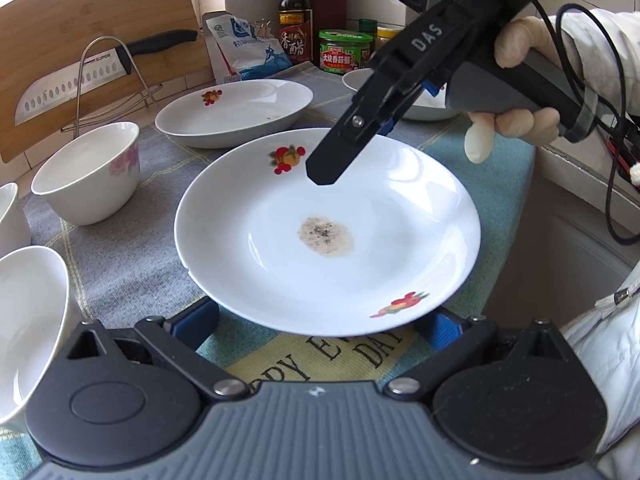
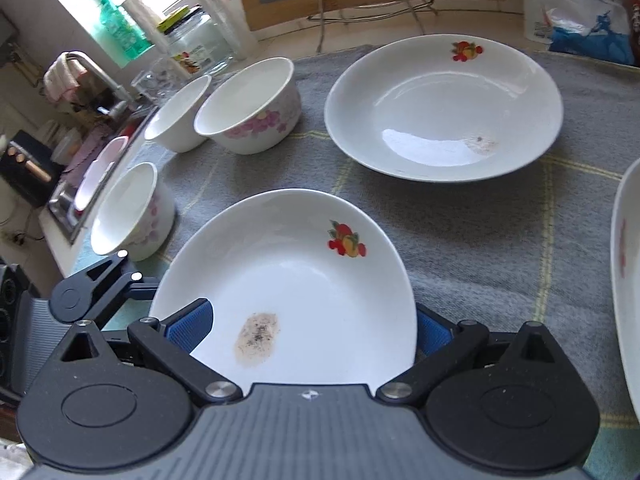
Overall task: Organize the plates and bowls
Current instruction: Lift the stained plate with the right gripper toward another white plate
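Your left gripper [image 1: 318, 320] has its jaws wide open. The white round plate with the brownish stain [image 1: 328, 240] lies just in front of them on the grey checked cloth [image 1: 128, 248]. Its near rim covers the tips of both blue pads [image 1: 196, 320], so I cannot tell whether they touch it.

Your right gripper [image 2: 310, 328] is also spread open and comes to the same plate from the opposite rim. In its own view the left pad is over the plate and the right pad is behind the rim. It grips nothing. In the left wrist view one black finger of it hangs over the far rim, near the fruit picture. Your gloved hand [image 1: 516, 116] holds the handle, with black cables beside it.

To the left of the left jaws stands a plain white bowl [image 1: 28, 320]. Further on that side is a white bowl with pink flowers [image 1: 88, 172].

Beyond the stained plate lies a second white plate with a fruit picture [image 1: 236, 112], apart from it. A further white dish is partly hidden behind the right gripper.

Behind the cloth stand a white and blue bag [image 1: 248, 48], a dark sauce bottle [image 1: 295, 20] and a jar with a green lid [image 1: 344, 52]. A large knife [image 1: 72, 80] rests on a wire stand before the wooden board [image 1: 100, 12].
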